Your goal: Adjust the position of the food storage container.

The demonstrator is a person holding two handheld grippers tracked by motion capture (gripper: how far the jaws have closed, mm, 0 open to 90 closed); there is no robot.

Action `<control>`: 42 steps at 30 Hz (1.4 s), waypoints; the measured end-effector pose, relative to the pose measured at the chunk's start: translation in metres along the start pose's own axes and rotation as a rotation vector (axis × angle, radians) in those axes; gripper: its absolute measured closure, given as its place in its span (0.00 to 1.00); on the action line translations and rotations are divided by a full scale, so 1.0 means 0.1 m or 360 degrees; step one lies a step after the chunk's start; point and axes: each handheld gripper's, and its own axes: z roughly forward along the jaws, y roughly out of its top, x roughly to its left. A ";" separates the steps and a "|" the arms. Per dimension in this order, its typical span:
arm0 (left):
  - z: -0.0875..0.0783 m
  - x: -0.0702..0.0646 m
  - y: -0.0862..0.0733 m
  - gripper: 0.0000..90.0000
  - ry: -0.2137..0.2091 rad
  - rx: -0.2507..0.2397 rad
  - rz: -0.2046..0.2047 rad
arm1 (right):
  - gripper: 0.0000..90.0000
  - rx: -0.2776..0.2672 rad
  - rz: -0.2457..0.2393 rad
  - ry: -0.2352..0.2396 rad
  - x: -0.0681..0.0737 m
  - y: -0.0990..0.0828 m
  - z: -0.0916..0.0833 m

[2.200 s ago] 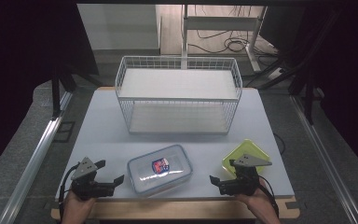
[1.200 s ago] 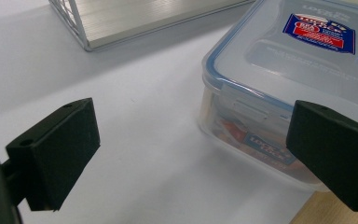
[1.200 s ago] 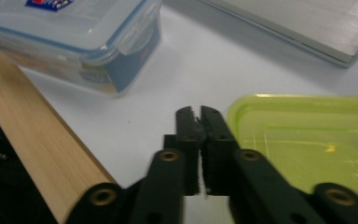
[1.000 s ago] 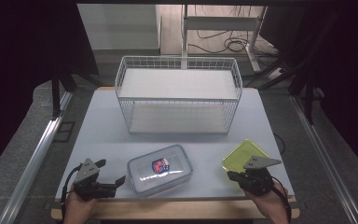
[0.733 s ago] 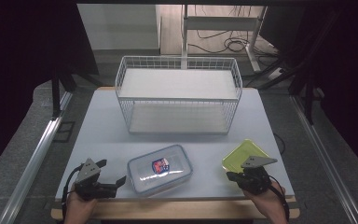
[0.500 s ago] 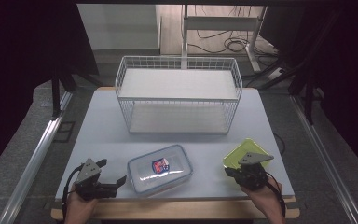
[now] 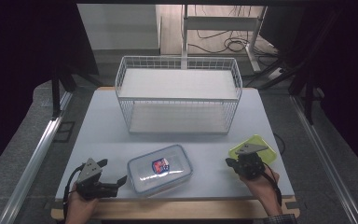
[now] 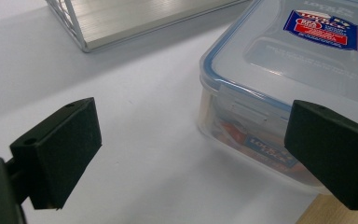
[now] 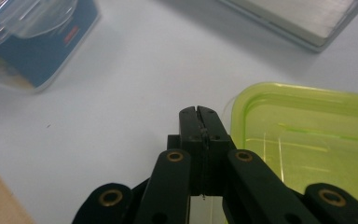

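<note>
A clear lidded food box [image 7: 160, 169] with a blue rim and a red-and-blue label lies at the front middle of the white table [image 7: 102, 135]. My left gripper [image 7: 114, 171] rests just left of it, jaws open. In the left gripper view the box [image 8: 298, 70] sits ahead on the right, its near corner by the right pad [image 8: 331, 149]; nothing lies between the pads. A yellow-green plastic container [image 7: 256, 145] lies at the front right. My right gripper [image 7: 228, 162] is shut and empty at its left edge. In the right gripper view the shut tips [image 9: 199, 112] lie just left of the green container [image 9: 307, 140].
A white wire basket [image 7: 178, 95] with a pale board in its bottom stands at the back middle of the table. Its base shows in both gripper views [image 8: 121, 23] [image 9: 298, 18]. The wooden table edge [image 7: 186, 210] runs along the front.
The right gripper has shifted a little to the left and away from the front edge, beside the green container, still shut. The left gripper and both containers have stayed put.
</note>
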 end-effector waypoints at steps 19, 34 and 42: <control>0.05 0.00 -0.02 0.04 -0.0029 0.0028 0.0015 | 0.99 -0.0035 0.0111 -0.0156 -0.47 0.25 0.23; -0.01 -0.13 0.08 0.83 -0.0327 0.0161 -0.0128 | 0.99 -0.0096 -0.0021 0.0030 0.11 0.24 0.15; 0.08 -0.13 0.15 0.94 -0.0322 0.0130 -0.0178 | 0.99 -0.0073 -0.0086 0.0184 0.46 0.30 0.30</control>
